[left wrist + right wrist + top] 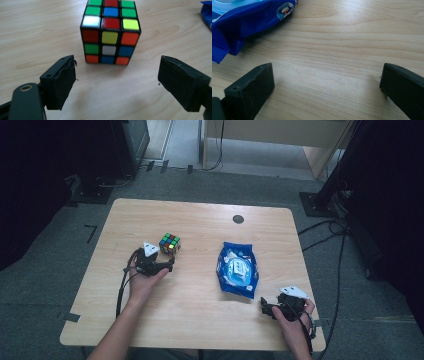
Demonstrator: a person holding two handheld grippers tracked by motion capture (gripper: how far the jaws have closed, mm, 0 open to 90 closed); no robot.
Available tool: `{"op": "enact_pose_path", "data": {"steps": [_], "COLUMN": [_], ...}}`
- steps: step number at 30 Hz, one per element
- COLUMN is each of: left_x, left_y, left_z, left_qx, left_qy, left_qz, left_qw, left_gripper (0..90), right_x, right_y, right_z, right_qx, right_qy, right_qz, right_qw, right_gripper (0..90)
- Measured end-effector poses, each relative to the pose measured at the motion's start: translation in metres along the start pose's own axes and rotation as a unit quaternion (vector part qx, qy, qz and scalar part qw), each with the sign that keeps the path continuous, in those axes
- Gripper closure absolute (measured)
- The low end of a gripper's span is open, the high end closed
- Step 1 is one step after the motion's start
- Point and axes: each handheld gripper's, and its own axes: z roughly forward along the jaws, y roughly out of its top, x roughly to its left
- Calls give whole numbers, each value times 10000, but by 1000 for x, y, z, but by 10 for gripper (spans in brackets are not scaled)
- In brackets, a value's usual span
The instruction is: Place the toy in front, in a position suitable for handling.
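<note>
Cube (pixel 110 32) upper centre of left gripper view, left hand-held gripper (pixel 116 83) wide open, empty, on approach; next advance and close; right hand-held gripper (pixel 327 87) open, idle.

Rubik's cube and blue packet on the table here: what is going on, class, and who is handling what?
A person at a wooden table holds a two-jaw gripper in each hand. The left gripper is open and points at the Rubik's cube, which stands on the table just beyond its jaws, untouched. The right gripper is also open, near the table's front right corner, with the blue snack packet lying flat just ahead of it. Neither gripper holds anything yet.
</note>
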Motion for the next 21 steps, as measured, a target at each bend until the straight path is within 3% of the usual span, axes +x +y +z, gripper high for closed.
{"op": "enact_pose_path", "data": {"steps": [6, 12, 15, 17, 21], "left_x": [-1, 0, -1, -2, -6], "left_y": [16, 21, 25, 27, 26], "left_z": [21, 38, 41, 40, 37], "left_qx": [87, 179, 133, 111, 68], "left_qy": [127, 240, 327, 354, 250], "left_qz": [65, 58, 74, 180, 348], "left_qw": [9999, 9995, 9993, 9991, 9991], "left_gripper": [152, 168, 230, 323, 340], "right_x": [0, 0, 0, 0, 0], "right_y": [0, 0, 0, 0, 0], "right_z": [0, 0, 0, 0, 0], "right_qx": [-2, 2, -5, -4, -5], "right_qy": [3, 15, 21, 21, 22], "right_qz": [-14, -26, -39, -37, -38], "right_qw": [10000, 10000, 10000, 10000, 10000], "right_gripper": [0, 0, 0, 0, 0]}}
